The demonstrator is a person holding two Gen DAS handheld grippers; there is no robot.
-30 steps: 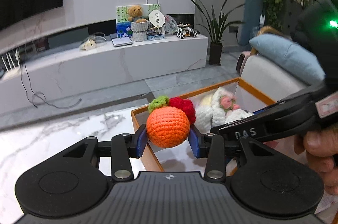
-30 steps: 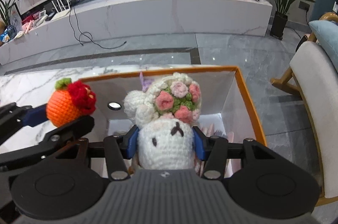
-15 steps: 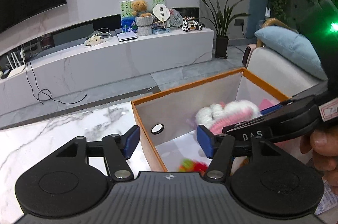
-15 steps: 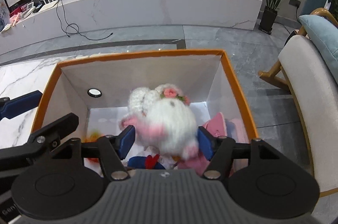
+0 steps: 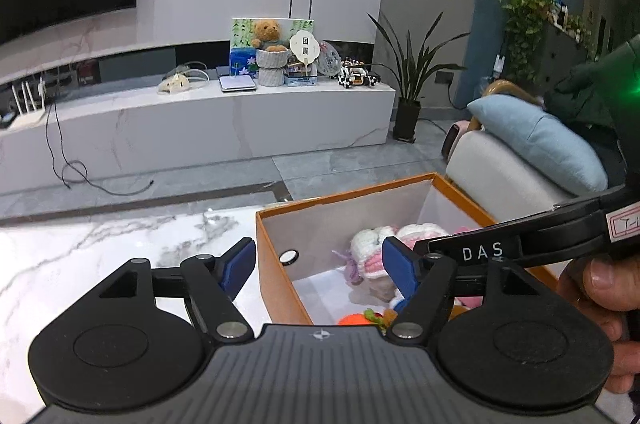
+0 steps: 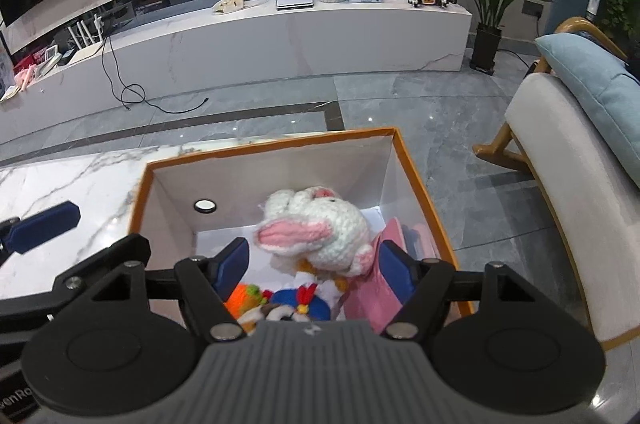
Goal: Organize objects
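An orange-rimmed white box [image 6: 408, 160] stands on the marble table [image 6: 80, 180]; it also shows in the left wrist view [image 5: 276, 264]. In it lie a white crochet bunny [image 6: 320, 228], an orange crochet fruit [image 6: 244, 298], a blue toy [image 6: 304, 306] and a pink item [image 6: 372, 296]. The bunny [image 5: 380, 244] and fruit [image 5: 356, 318] show in the left wrist view too. My right gripper [image 6: 312, 264] is open and empty above the box. My left gripper [image 5: 318, 266] is open and empty over the box's left wall.
The right gripper's body [image 5: 520, 244] and the hand holding it cross the left wrist view at right. A white armchair with a blue cushion [image 6: 580, 152] stands right of the box. A long white TV bench [image 6: 280, 36] and a potted plant [image 6: 488, 12] lie beyond.
Both grippers opened. The orange fruit dropped from the left gripper and the bunny from the right gripper into the box, where they now lie. Both grippers have lifted slightly.
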